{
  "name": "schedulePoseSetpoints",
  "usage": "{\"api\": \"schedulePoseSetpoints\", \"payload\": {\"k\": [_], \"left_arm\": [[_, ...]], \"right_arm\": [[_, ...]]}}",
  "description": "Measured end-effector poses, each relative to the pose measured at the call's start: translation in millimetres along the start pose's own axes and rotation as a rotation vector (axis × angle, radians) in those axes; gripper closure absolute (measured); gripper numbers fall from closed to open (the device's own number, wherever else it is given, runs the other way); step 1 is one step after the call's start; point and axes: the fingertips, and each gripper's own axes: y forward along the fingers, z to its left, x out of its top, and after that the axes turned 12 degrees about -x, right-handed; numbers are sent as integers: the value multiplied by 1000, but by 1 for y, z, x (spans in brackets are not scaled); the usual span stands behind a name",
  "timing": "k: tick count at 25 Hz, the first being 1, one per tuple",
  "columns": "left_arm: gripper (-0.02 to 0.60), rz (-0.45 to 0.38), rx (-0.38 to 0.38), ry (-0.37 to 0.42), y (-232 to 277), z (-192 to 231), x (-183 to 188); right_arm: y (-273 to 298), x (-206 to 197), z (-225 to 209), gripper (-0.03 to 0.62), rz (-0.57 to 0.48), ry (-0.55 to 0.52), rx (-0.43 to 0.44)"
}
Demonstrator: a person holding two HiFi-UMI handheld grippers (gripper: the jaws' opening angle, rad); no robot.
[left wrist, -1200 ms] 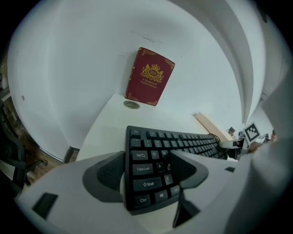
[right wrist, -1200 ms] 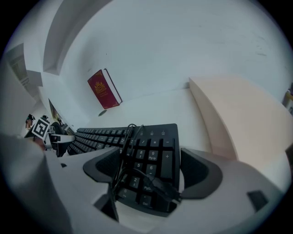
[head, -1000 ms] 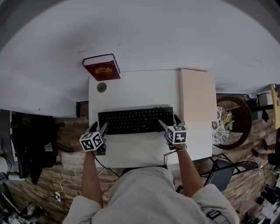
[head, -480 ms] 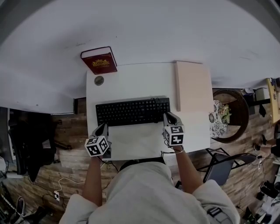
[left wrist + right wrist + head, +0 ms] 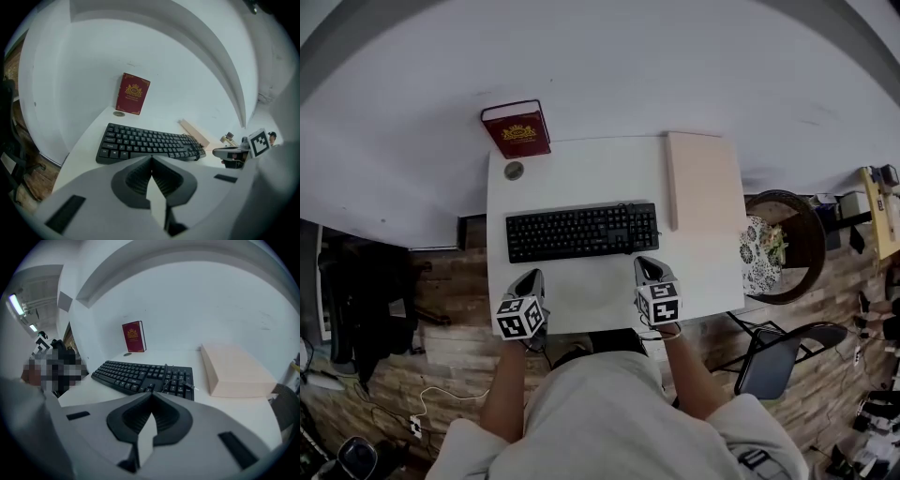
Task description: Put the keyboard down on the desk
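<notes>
The black keyboard (image 5: 581,232) lies flat across the middle of the white desk (image 5: 581,178), with its cable coiled on its right end (image 5: 171,375). Neither gripper touches it. My left gripper (image 5: 534,276) hovers at the desk's near edge, short of the keyboard's left end (image 5: 112,143). My right gripper (image 5: 642,266) hovers just short of the right end (image 5: 180,380). Both pairs of jaws have just been closing and now meet tip to tip, with nothing between them in the left gripper view (image 5: 151,158) or the right gripper view (image 5: 151,393).
A red book (image 5: 517,129) leans on the wall at the desk's far left, with a small round disc (image 5: 514,171) in front of it. A pale flat box (image 5: 703,178) fills the desk's right side. A round side table (image 5: 783,246) and a folding chair (image 5: 778,361) stand to the right.
Both grippers have let go of the keyboard's ends and drawn back toward the near desk edge. Their jaws have gone from wide open to shut. The keyboard stays on the desk.
</notes>
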Motion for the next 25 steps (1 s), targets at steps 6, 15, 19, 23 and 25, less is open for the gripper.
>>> {"api": "schedulePoseSetpoints", "payload": {"k": [6,15,19,23,25], "left_arm": [[572,-136,-49,77,-30,-40,31],[572,-324,-115,299,-77,-108,104],[572,-400,-160,371,-99,-139,135],[572,-448,-156,410,-119,-157,160],[572,-463,-120,428,-127,-156,169]], "right_arm": [[-40,27,11,591,-158,-91,-49],[-112,120,26,590,-461,-231,-138],[-140,150,29,589,-530,-161,-111],[-164,172,30,591,-594,-133,-110],[-175,181,30,591,-624,-129,-119]]}}
